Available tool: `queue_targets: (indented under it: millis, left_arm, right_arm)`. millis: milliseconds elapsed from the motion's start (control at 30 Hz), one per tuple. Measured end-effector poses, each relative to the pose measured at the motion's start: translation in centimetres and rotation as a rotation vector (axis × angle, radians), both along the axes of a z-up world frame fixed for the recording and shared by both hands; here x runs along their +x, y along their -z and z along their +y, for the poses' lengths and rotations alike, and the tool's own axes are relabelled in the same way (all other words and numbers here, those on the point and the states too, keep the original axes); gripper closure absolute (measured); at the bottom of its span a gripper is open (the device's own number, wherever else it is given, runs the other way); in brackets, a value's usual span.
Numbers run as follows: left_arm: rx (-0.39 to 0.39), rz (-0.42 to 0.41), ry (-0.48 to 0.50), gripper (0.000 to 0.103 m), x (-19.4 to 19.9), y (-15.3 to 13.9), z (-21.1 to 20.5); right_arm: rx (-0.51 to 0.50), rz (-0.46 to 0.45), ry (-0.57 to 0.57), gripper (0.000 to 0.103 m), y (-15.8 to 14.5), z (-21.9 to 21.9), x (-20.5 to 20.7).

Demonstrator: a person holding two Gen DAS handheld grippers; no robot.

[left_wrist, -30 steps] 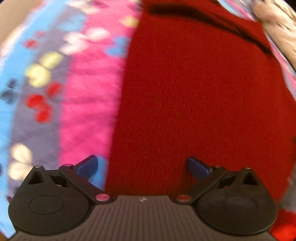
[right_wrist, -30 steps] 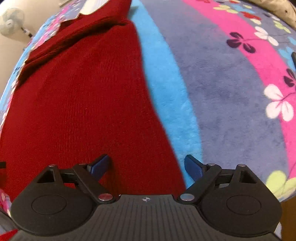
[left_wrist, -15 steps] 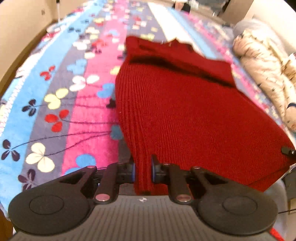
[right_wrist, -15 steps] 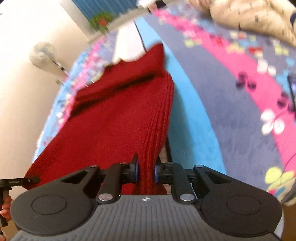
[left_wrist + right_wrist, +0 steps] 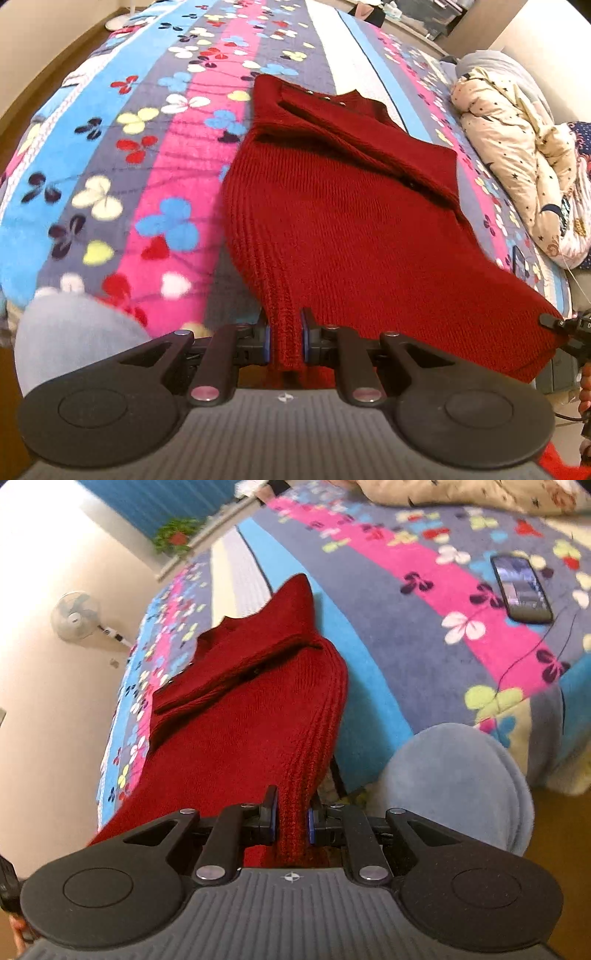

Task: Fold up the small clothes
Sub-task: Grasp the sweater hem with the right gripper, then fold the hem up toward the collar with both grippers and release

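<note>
A dark red knitted sweater (image 5: 343,221) lies lengthwise on a bed, its sleeves folded across the far chest. My left gripper (image 5: 285,341) is shut on the ribbed hem at the sweater's near left corner and holds it lifted off the bed. My right gripper (image 5: 291,821) is shut on the hem at the sweater's (image 5: 240,716) near right corner, also lifted. The right gripper's tip shows at the far right of the left wrist view (image 5: 554,323). The near half of the sweater hangs stretched between the two grippers.
The bed has a striped floral blanket (image 5: 129,155). A cream star-print quilt (image 5: 517,147) is bundled at the right. A black phone (image 5: 521,589) lies on the blanket right of the sweater. The person's blue-clad knee (image 5: 458,782) is at the bed's edge. A fan (image 5: 75,616) stands by the wall.
Both grippers were open over the flat hem, then shut on its two corners. They have since lifted the hem up and back toward the bed's near edge.
</note>
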State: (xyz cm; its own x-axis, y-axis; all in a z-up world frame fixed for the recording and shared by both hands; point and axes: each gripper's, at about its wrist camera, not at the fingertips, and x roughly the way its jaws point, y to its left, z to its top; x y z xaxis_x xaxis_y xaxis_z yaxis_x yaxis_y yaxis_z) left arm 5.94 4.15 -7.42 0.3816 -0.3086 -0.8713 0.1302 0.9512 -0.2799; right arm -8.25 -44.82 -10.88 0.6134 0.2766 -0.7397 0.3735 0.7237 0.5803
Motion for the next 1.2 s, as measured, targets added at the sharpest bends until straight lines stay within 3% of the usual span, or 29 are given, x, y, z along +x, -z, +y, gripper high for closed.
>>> queue_targets:
  millis: [167,333,367,400,467,500,533,567,667,767,900,933,967,1000,1033,1067,1200]
  left_arm:
    - [-0.012,-0.011,0.0,0.087,9.0,-1.7,-1.3]
    - [-0.029,-0.003,-0.092,0.083,26.2,-0.8,-2.5]
    - [-0.04,0.011,-0.128,0.07,29.7,0.0,-2.5]
    - [-0.031,0.009,-0.183,0.05,33.0,0.7,-2.5]
    - [0.08,-0.072,-0.308,0.03,37.9,1.3,-2.4]
    - [0.121,-0.099,-0.352,0.017,39.4,1.6,-2.3]
    - [0.139,-0.108,-0.376,0.013,40.1,2.0,-2.1]
    - [0.135,-0.111,-0.388,0.013,40.3,2.6,-1.7]
    - [0.087,-0.087,-0.317,0.013,38.9,5.3,-0.9]
    - [0.097,-0.048,-0.23,0.013,37.3,8.4,-1.5]
    - [0.133,0.03,-0.129,0.012,36.9,12.0,-3.6]
    - [0.157,0.038,-0.124,0.012,36.8,12.6,-4.3]
    - [0.18,0.011,-0.13,0.014,36.6,12.5,-4.6]
    - [0.183,-0.045,-0.125,0.046,36.3,12.1,-4.7]
    - [0.162,-0.082,-0.106,0.078,35.9,11.6,-4.9]
    - [0.138,-0.092,-0.101,0.091,35.8,11.1,-4.9]
    - [0.114,-0.218,-0.112,0.091,34.7,7.3,-4.7]
  right_arm:
    - [0.02,0.03,0.001,0.088,-1.1,-2.4,9.8]
    - [0.03,0.108,0.081,0.087,-0.6,-5.7,25.8]
    - [0.044,0.129,0.112,0.086,0.2,-6.3,28.9]
    - [0.056,0.137,0.146,0.078,1.2,-7.1,31.7]
    - [-0.006,0.102,0.257,0.061,2.7,-8.2,35.3]
    - [-0.047,0.071,0.311,0.04,3.2,-8.6,35.8]
    - [-0.079,0.041,0.339,0.026,3.8,-8.7,35.7]
    - [-0.09,0.035,0.346,0.025,4.5,-8.7,35.2]
    - [-0.079,0.027,0.229,0.025,7.1,-7.9,32.4]
    - [-0.154,0.005,0.178,0.025,9.1,-7.2,30.1]
    - [-0.14,0.032,0.189,0.025,11.3,-7.3,31.2]
    - [-0.125,0.031,0.182,0.032,11.5,-7.0,31.9]
    - [-0.117,0.027,0.161,0.046,11.7,-6.7,32.2]
    - [-0.122,0.019,0.134,0.072,11.6,-6.3,32.5]
    - [-0.16,0.008,0.139,0.079,11.0,-5.8,32.5]
    - [-0.18,-0.018,0.129,0.083,10.3,-5.2,32.4]
    - [-0.134,-0.168,0.156,0.085,7.2,-5.0,30.9]
